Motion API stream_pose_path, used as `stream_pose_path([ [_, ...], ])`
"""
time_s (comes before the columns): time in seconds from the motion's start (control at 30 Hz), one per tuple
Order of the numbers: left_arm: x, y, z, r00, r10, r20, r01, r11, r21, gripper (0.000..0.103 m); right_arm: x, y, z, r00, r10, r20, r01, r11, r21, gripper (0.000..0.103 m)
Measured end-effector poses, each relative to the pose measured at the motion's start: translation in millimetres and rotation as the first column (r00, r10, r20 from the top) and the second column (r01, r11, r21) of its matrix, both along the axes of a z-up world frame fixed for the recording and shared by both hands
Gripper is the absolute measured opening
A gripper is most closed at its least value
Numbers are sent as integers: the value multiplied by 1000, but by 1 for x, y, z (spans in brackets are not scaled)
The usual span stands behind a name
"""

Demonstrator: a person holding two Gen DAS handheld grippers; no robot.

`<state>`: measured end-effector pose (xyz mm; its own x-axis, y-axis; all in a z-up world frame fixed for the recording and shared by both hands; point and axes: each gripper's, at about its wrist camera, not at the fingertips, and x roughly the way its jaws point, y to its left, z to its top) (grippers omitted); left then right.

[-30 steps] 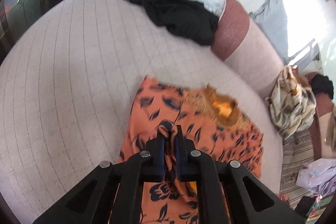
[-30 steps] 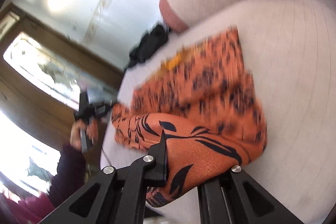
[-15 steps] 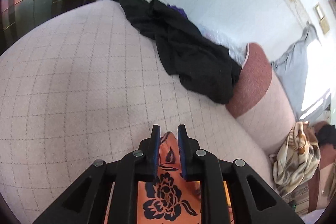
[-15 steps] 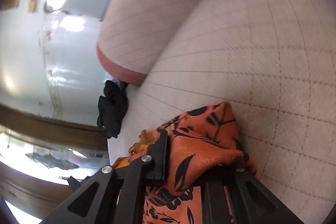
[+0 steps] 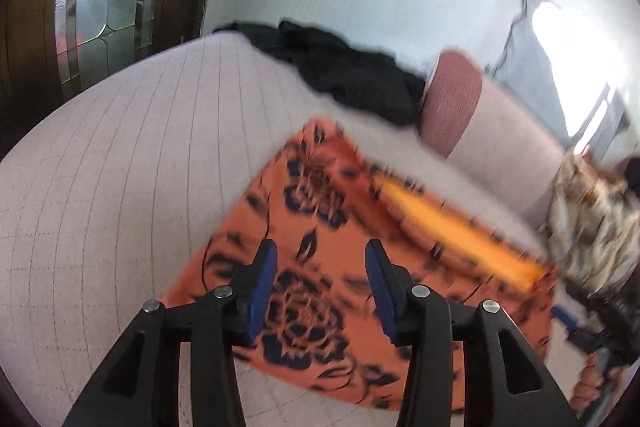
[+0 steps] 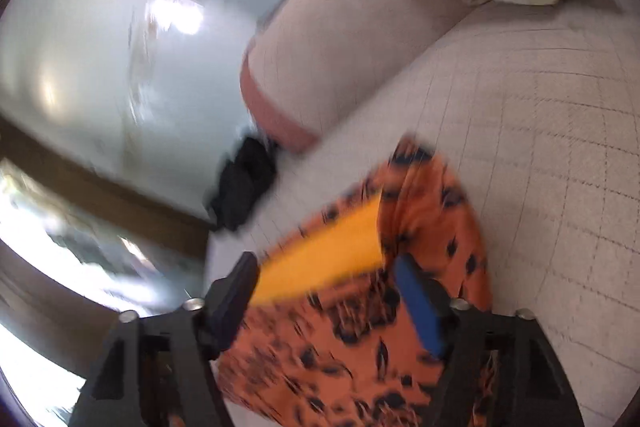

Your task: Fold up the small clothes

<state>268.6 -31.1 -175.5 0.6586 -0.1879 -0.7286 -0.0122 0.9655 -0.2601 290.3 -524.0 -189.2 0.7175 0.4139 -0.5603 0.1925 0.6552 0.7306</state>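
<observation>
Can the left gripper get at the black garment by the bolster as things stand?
Probably yes. The left gripper hangs open over the orange floral garment, and only bare sofa cushion lies between it and the black garment.

My left gripper (image 5: 320,259): matte black plastic frame, two angular arms with triangular cut-outs, four round silver screw heads across top. Fingers (image 5: 265,281) carry flat blue pads on inner faces. My right gripper (image 6: 326,277): same black build, same silver screws; blue pad (image 6: 418,307) shows on finger at 3 o'clock, other finger shows black only. In left wrist view, blurred hand (image 5: 590,383) at 4 o'clock around black handle with blue part; sleeve not visible.
</observation>
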Motion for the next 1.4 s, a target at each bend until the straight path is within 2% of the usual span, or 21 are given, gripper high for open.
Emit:
stream_pose_path([
  [0.07, 5, 0, -14, 999, 2, -43, -1, 1000, 20, 46, 9, 44, -3, 991, 116, -66, -124, 983, -133, 54],
  [0.13, 9, 4, -24, 996, 32, -83, -28, 999, 43, 46, 21, 89, -13, 968, 208, -139, -237, 940, -244, 42],
  [0.23, 17, 8, -29, 994, 22, -105, -17, 999, 51, 46, 46, 144, -31, 931, 282, -232, -352, 861, -368, 40],
  [0.37, 30, 8, -35, 991, 18, -132, -5, 995, 98, 46, 112, 173, -44, 936, 238, -261, -345, 769, -537, 40],
  [0.4, 33, 10, -35, 991, 18, -134, -5, 996, 94, 46, 135, 172, -47, 943, 194, -271, -317, 769, -554, 38],
  [0.47, 38, 12, -31, 991, 19, -133, -8, 997, 80, 46, 168, 157, -45, 964, 105, -244, -227, 803, -552, 38],
  [0.5, 38, 15, -28, 992, 22, -126, -13, 997, 72, 46, 176, 147, -39, 977, 66, -205, -167, 833, -527, 38],
  [0.57, 39, 20, -25, 993, 36, -115, -28, 997, 72, 46, 176, 134, -20, 994, -14, -108, -41, 869, -493, 39],
  [0.63, 37, 27, -22, 992, 70, -106, -62, 995, 80, 46, 160, 134, -4, 1000, 12, -29, -24, 895, -446, 40],
  [0.7, 32, 34, -18, 992, 86, -93, -80, 994, 70, 46, 147, 155, 4, 992, 122, -16, -118, 905, -409, 41],
  [0.8, 26, 37, -18, 991, 102, -88, -93, 991, 101, 47, 126, 207, 5, 948, 315, -46, -307, 864, -399, 41],
  [0.9, 24, 41, -31, 986, 103, -134, -86, 988, 129, 47, 125, 258, -8, 897, 431, -99, -434, 811, -392, 41],
  [1.0, 28, 47, -43, 980, 97, -172, -72, 987, 142, 47, 154, 291, -36, 883, 427, -196, -469, 765, -442, 41],
  [1.07, 31, 50, -45, 979, 89, -184, -65, 989, 134, 49, 181, 297, -50, 899, 375, -226, -437, 747, -501, 39],
  [1.1, 32, 51, -44, 979, 86, -184, -61, 989, 134, 49, 195, 296, -53, 911, 355, -210, -412, 760, -502, 38],
  [1.17, 33, 52, -41, 980, 81, -182, -55, 989, 139, 49, 213, 284, -49, 940, 299, -163, -340, 816, -468, 36],
  [1.2, 33, 53, -40, 981, 79, -180, -54, 989, 138, 49, 223, 278, -49, 959, 222, -178, -282, 822, -495, 36],
  [1.23, 33, 54, -38, 981, 79, -176, -55, 989, 136, 49, 230, 273, -52, 964, 175, -200, -254, 828, -499, 36],
  [1.3, 31, 56, -32, 985, 87, -151, -66, 988, 138, 49, 224, 256, -48, 972, 165, -167, -222, 874, -432, 36],
  [1.37, 33, 56, -22, 990, 90, -113, -72, 986, 151, 49, 202, 240, -35, 985, 158, -67, -172, 911, -376, 36],
  [1.4, 30, 54, -17, 992, 85, -92, -70, 985, 159, 49, 186, 230, -27, 987, 158, -28, -157, 916, -368, 36],
])
